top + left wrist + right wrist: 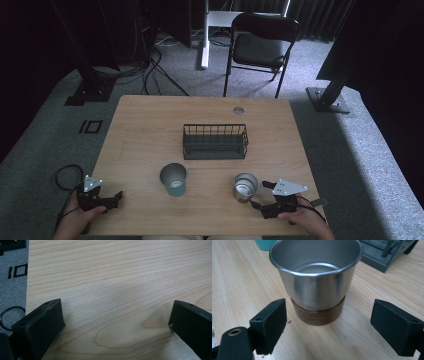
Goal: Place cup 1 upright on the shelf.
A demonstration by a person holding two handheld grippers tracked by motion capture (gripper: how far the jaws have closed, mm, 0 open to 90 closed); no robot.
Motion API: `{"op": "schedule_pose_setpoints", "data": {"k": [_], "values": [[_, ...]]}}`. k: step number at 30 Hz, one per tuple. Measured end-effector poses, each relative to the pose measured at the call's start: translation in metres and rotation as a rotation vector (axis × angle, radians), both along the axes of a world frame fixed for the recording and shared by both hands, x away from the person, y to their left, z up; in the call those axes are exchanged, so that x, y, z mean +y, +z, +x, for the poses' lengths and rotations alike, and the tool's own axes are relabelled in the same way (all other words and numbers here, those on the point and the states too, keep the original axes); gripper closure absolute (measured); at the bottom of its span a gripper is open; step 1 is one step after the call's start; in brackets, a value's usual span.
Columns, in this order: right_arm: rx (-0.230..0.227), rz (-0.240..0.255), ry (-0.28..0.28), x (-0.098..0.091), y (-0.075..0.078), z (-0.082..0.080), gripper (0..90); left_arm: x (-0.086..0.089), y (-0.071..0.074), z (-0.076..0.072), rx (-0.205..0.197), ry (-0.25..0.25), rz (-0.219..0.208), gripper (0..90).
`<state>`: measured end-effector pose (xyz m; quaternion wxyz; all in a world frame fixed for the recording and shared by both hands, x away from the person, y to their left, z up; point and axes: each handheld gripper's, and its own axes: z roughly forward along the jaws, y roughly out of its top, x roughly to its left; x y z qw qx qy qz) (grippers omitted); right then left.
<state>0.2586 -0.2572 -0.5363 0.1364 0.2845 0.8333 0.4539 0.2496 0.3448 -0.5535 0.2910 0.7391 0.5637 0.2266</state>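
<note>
Wooden table [150, 125], both my hands low at the near edge: right gripper [328, 325] spread wide facing the steel cup [317, 277], left gripper [116, 322] apart over bare wood.

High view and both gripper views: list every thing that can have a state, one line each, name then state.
steel cup: upright, empty, on the table just ahead of the right gripper's open jaws, untouched.
teal cup: upright on the table.
wire basket: upright, empty.
left gripper: open, over bare table.
right gripper: open, holding nothing.
folding chair: unfolded, unoccupied.
</note>
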Motion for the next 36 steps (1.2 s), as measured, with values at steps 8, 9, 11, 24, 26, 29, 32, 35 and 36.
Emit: {"op": "schedule_pose_setpoints", "data": {"k": [8,9,11,24,26,29,32,35,36], "values": [[-0.010,0.008,0.009,0.009,-0.001,0.004,13.3,0.000,0.000,0.000,-0.002,0.001,-0.002,0.3],[-0.015,0.012,0.008,0.010,-0.001,0.005,13.3,0.000,0.000,0.000,-0.001,0.001,-0.002,0.3],[-0.019,0.022,0.010,0.012,-0.001,0.006,13.3,0.000,0.000,0.000,0.000,0.000,0.000,0.3],[-0.022,0.072,0.022,0.018,-0.001,0.009,12.6,0.000,0.000,0.000,-0.001,0.000,0.000,0.3],[-0.033,0.076,0.024,0.020,-0.001,0.010,12.6,0.000,0.000,0.000,0.000,0.000,0.000,0.3],[-0.031,0.093,0.022,0.023,0.000,0.012,12.6,0.000,0.000,0.000,-0.001,0.000,-0.001,0.3],[-0.030,0.103,0.022,0.025,0.000,0.013,12.4,0.000,0.000,0.000,0.000,0.000,0.000,0.3],[-0.026,0.124,0.018,0.027,0.001,0.014,11.9,0.000,0.000,0.000,-0.001,0.000,0.000,0.3],[-0.026,0.124,0.018,0.027,0.001,0.014,11.9,0.000,0.000,0.000,-0.001,0.000,0.000,0.3]]}}
